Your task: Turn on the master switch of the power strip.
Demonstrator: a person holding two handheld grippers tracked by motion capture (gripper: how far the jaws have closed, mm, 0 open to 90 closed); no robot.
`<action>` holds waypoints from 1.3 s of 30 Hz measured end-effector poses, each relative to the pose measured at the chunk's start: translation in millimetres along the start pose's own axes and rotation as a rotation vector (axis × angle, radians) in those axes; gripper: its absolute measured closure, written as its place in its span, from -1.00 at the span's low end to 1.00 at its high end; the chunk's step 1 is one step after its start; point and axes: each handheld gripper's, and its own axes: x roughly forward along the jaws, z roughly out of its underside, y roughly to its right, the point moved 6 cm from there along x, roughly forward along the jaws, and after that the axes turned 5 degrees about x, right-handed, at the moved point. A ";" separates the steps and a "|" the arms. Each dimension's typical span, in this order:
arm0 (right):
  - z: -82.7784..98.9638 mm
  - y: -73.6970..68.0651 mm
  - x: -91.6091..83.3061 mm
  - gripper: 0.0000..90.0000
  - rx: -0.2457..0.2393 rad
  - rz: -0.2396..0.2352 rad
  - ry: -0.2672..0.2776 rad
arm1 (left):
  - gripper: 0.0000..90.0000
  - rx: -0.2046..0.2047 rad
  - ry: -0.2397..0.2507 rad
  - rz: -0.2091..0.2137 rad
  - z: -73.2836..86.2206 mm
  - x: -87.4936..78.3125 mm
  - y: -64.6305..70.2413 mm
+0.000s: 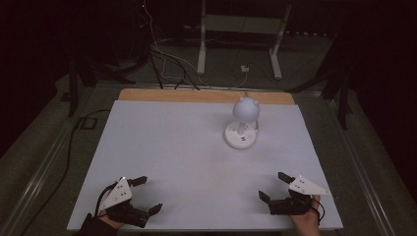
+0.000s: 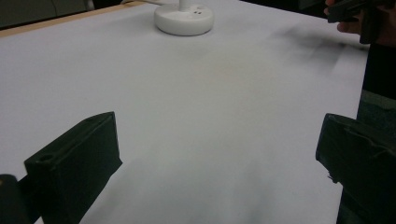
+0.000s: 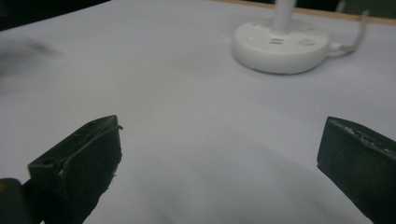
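High view. A small white plastic desk lamp [image 1: 242, 125], with a round disc base, a short upright stem and a globe-shaped head, stands on the white sheet-covered table [image 1: 172, 147], toward the far edge and right of centre. A thin white cord [image 1: 256, 125] loops from the lamp base. The left gripper [image 1: 147, 194] rests well short of the lamp, toward the near left corner, its black jaws spread with nothing between them. The right gripper [image 1: 273, 186] lies almost straight below the lamp toward the near edge, its jaws likewise spread and empty. Both stand well apart from the lamp.

Left gripper view. The lamp base [image 2: 184, 18] sits far ahead of the wide-set jaws, slightly left of their midline; bare sheet lies between the jaws. The person's right hand [image 2: 359, 21] shows to the right of the lamp.

Right gripper view. The lamp base [image 3: 281, 44] lies ahead and to the right of the open jaws, the stem [image 3: 283, 13] rising from its middle and the cord [image 3: 355, 35] leaving its right side.

Risks, as judged. The lamp looks top-heavy: a jaw striking the stem or head from the side could tip it. A pinch on the smooth rounded base may slip. The cord beside the base could snag a jaw or drag the lamp. The dim light makes misjudged approach more likely.
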 end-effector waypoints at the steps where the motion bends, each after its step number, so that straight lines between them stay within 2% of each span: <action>1: 0.3 0.7 0.0 -1.00 -0.004 0.003 -0.005 | -1.00 -0.001 0.000 0.000 0.0 0.1 -0.1; 6: 1.4 1.5 0.8 -0.99 -0.018 0.020 -0.021 | -0.99 -0.003 0.001 0.000 0.0 0.1 -0.6; 8: 1.7 1.3 0.9 -0.89 -0.030 0.030 -0.030 | -0.99 -0.006 0.002 -0.002 0.0 -0.1 -0.8; 14: 5.2 -2.1 4.6 -1.00 -0.026 0.030 -0.078 | -1.00 -0.003 0.000 -0.005 0.0 -0.4 -0.7; 21: 6.0 -8.4 7.8 -1.00 -0.045 0.020 -0.122 | -0.99 -0.006 0.000 -0.003 0.0 -0.4 -1.0; 23: 6.3 -8.7 8.2 -1.00 -0.039 0.008 -0.129 | -0.99 -0.008 0.002 -0.003 -0.3 -0.5 -1.0; 24: 6.3 -9.6 8.9 -1.00 -0.011 -0.017 -0.137 | -1.00 -0.008 0.003 -0.003 -0.4 -0.7 -0.9; 27: 4.1 -12.8 8.8 -1.00 -0.009 -0.032 -0.149 | -0.99 -0.007 0.000 -0.003 -0.4 -0.6 -0.7; 34: -4.9 -18.8 5.7 -1.00 -0.001 -0.051 -0.148 | -0.99 -0.009 -0.002 0.001 -0.3 0.5 0.0; 39: -15.8 -18.4 2.1 -1.00 -0.008 -0.031 -0.099 | -0.99 -0.008 -0.002 0.001 -0.3 0.3 -0.3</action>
